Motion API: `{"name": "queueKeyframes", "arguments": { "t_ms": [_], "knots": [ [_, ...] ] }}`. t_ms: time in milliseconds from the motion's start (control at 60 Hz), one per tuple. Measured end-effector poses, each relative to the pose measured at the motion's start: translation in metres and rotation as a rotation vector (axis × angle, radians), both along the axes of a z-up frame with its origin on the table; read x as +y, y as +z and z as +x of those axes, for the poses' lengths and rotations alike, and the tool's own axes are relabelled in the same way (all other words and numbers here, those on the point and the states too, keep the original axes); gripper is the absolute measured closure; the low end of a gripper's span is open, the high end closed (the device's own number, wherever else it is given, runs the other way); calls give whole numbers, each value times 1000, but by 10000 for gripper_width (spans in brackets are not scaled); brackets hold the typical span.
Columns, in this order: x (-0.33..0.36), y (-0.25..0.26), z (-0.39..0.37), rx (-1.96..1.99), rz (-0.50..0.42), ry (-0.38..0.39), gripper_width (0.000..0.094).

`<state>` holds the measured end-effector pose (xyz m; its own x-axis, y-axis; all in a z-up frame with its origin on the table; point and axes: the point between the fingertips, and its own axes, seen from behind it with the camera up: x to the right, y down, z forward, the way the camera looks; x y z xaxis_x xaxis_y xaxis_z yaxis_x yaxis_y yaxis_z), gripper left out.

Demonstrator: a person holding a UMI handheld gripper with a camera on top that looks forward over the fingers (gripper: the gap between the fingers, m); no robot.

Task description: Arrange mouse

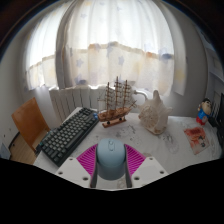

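A grey-blue computer mouse [111, 158] sits between my gripper's [111, 162] two fingers, its nose pointing away from me. The magenta pads [88, 157] press against both of its sides, so the fingers are shut on it. The mouse appears held just above the white table [160, 150]. A dark keyboard [68, 134] lies on the table to the left, beyond the fingers, angled away.
A model sailing ship [117, 103] stands beyond the mouse at the table's back. A pale vase-like ornament [153, 114] stands to its right. A small colourful figure [204, 110] is at the far right. An orange chair [30, 122] stands left. Curtained windows [110, 40] lie behind.
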<state>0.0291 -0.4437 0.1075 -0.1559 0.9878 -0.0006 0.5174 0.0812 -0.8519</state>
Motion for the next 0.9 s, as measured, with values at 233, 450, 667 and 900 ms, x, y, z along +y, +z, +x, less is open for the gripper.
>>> {"name": "queueKeyframes", "arguments": {
  "t_ms": [233,450,667,900],
  "knots": [
    [156,141,-33,153,96,-29,541],
    [362,135,-87,161,169,-162,543],
    [495,15,-126,39,111,-202,543],
    [555,-99,-136,-110,36,-197,537]
  ]
}}
